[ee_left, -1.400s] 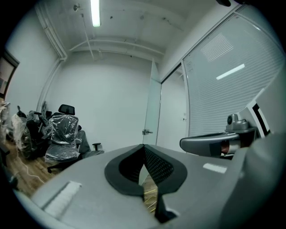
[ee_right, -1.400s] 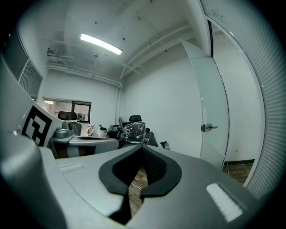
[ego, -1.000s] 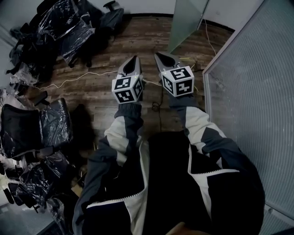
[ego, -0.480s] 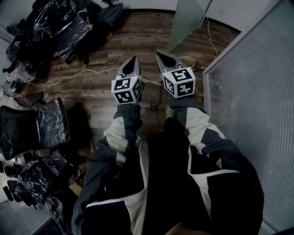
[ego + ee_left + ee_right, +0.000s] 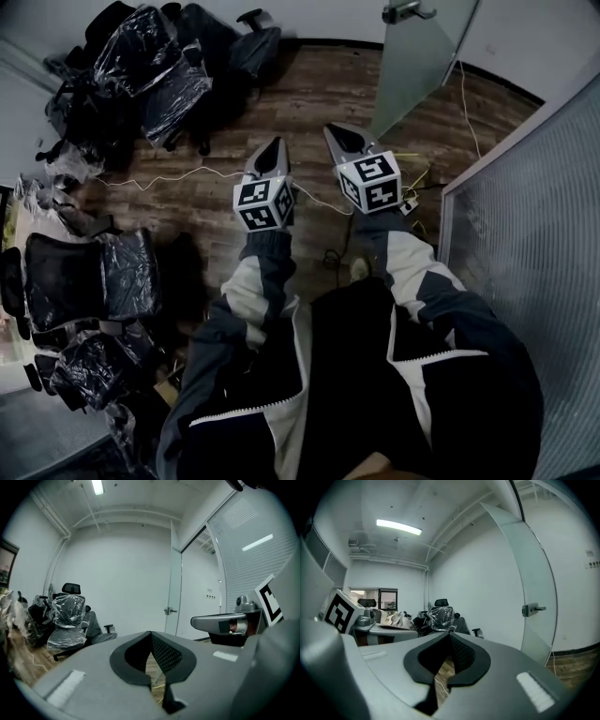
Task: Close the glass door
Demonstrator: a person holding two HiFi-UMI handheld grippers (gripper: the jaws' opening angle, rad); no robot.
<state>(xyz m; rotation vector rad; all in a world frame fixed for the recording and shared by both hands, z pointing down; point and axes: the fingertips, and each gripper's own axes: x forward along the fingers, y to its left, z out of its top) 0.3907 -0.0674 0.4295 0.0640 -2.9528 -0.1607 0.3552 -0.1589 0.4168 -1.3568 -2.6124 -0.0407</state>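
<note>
The glass door (image 5: 417, 56) and its handle (image 5: 405, 11) are cut off by the head view's top edge. Plastic-wrapped chairs (image 5: 89, 281) run past its left edge, and a white cable (image 5: 169, 175) vanishes behind the left gripper (image 5: 273, 145).

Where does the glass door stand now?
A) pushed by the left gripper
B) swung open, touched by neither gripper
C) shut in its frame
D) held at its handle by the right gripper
B: the glass door stands swung open, its handle free, beyond the shut left gripper and right gripper.

Arms outstretched; left gripper (image 5: 273, 148), right gripper (image 5: 336, 134) — jaws together
</note>
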